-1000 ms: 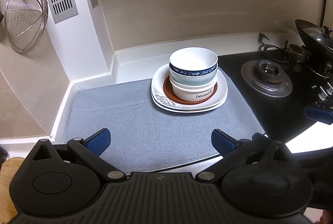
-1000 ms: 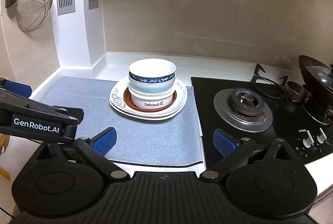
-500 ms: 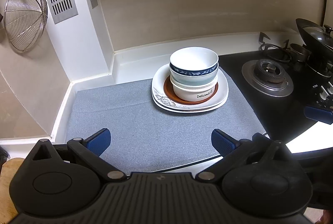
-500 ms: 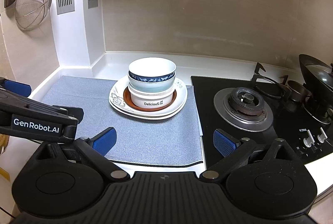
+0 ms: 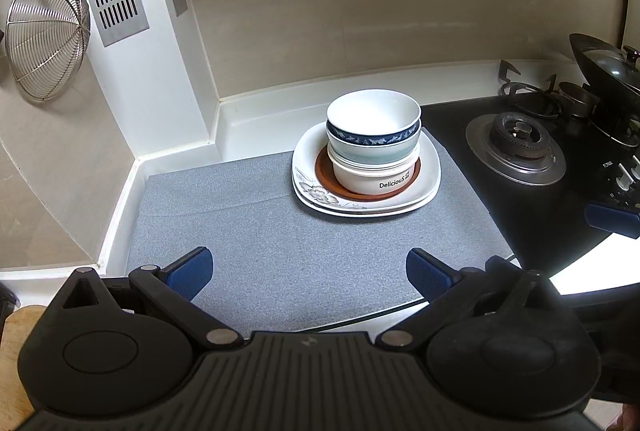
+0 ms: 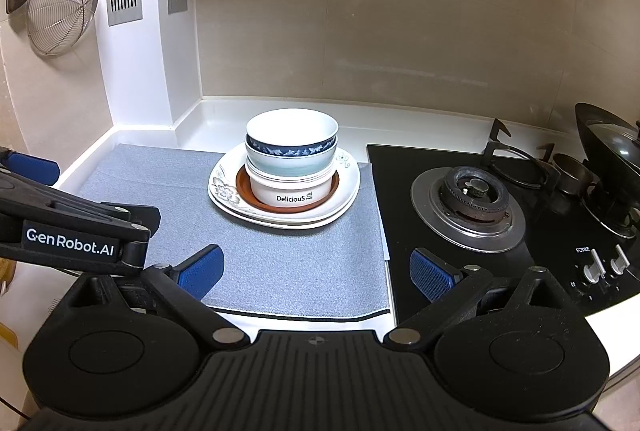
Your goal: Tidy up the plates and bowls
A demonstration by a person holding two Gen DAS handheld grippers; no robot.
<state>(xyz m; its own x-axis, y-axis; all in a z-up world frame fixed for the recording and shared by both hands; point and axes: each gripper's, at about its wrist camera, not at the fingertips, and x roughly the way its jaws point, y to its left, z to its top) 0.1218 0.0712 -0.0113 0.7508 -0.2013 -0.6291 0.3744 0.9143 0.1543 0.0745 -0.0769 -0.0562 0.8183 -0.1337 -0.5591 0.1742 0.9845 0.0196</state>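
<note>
Grey matting [image 5: 280,231] was seen covering the counter at the centre of both views, and on its far right part a stack of crockery was set. Two white plates [image 5: 430,177] with a floral print lay at the bottom, a brown saucer [image 5: 324,171] on them, then a white bowl [image 5: 360,179] lettered "Delicious", a pale green bowl [image 5: 372,155] and a blue-banded bowl [image 5: 372,119] nested on top. The left gripper [image 5: 308,271] was held low in its frame with its blue pads spread wide apart, nothing between them. The right gripper [image 6: 316,271] was likewise spread and empty. Both were kept well short of the stack. A black hob [image 6: 468,207] lay at the right, and a wire strainer [image 6: 60,15] hung at the upper left.
</note>
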